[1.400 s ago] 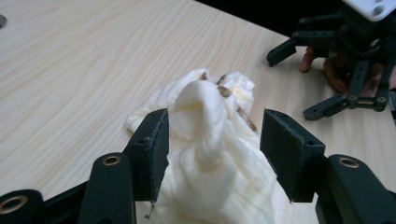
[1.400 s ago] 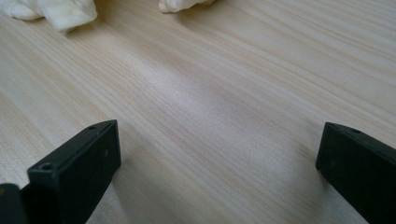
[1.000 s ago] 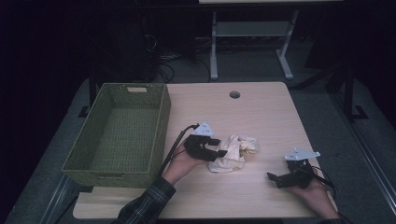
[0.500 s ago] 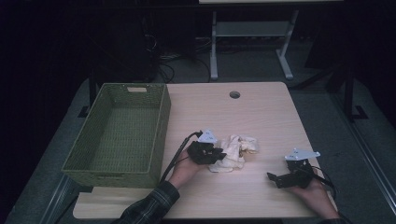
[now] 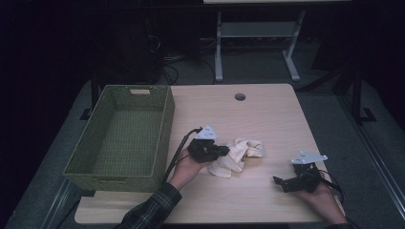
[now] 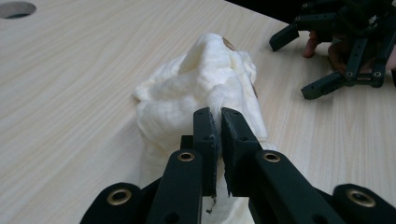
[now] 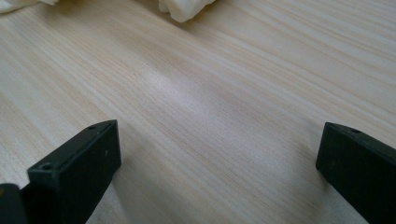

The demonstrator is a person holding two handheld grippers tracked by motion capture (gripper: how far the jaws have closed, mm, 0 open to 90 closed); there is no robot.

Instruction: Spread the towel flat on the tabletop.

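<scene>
Cloth (image 5: 237, 155) lies on the table (image 5: 267, 114), pinched by the left gripper (image 5: 223, 151), whose jaws have just been closing; right gripper (image 5: 279, 182) gapes, holding nothing.

The left gripper (image 5: 223, 151) is matte black, topped by a grey three-cornered plate, and a black cable trails back from it. Seen from its own camera, its jaws are flat-sided black bars on linked arms, pinned with brass-coloured rivets (one at each joint). The right gripper (image 5: 282, 182) is the same make: black linkage, grey plate, a thin black cable looping behind. The left forearm wears a dark plaid sleeve (image 5: 153, 210) with pale lines crossing it.
</scene>
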